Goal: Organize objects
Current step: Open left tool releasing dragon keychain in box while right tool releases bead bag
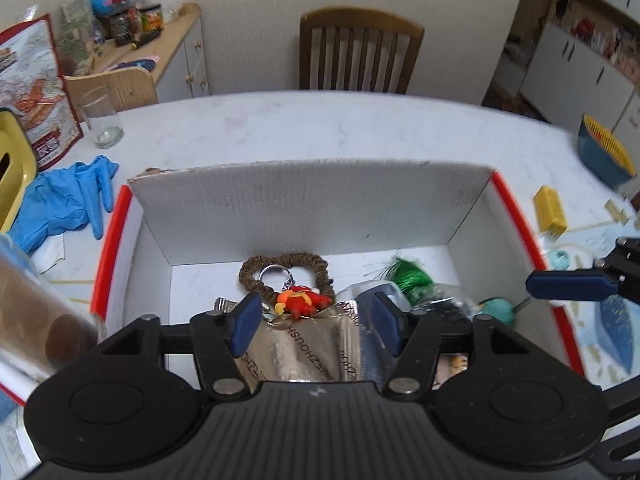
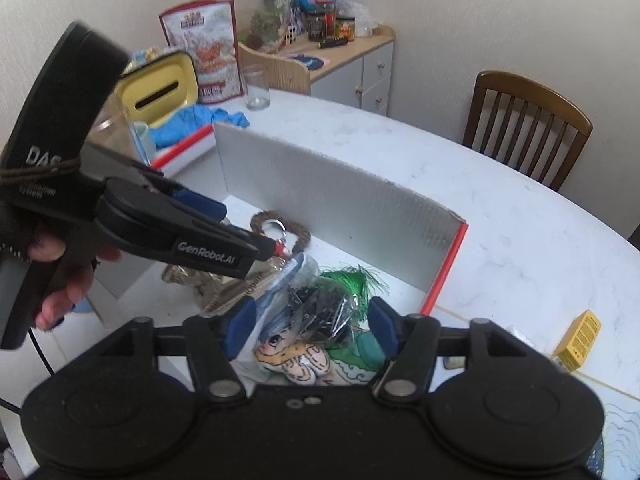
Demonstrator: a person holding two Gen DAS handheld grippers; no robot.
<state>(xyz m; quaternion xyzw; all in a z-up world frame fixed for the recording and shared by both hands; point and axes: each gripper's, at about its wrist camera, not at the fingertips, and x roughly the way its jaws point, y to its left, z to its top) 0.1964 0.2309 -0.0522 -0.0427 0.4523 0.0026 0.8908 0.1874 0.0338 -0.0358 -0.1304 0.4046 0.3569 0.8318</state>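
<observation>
both sets of tongs hang spread over the white box, pinching nothing: the left tongs above a silver foil packet, the right tongs above a clear bag of dark bits. the gathered things sit piled in the box, red keychain and green tassel among them. the trouble i'd watch for is crowding: the two tools sit close, so a reach could knock one into the other, or snag the keychain ring. the tall back wall blocks forward travel; up is free, and the worktop beyond has room. a yellow carton waits outside.
</observation>
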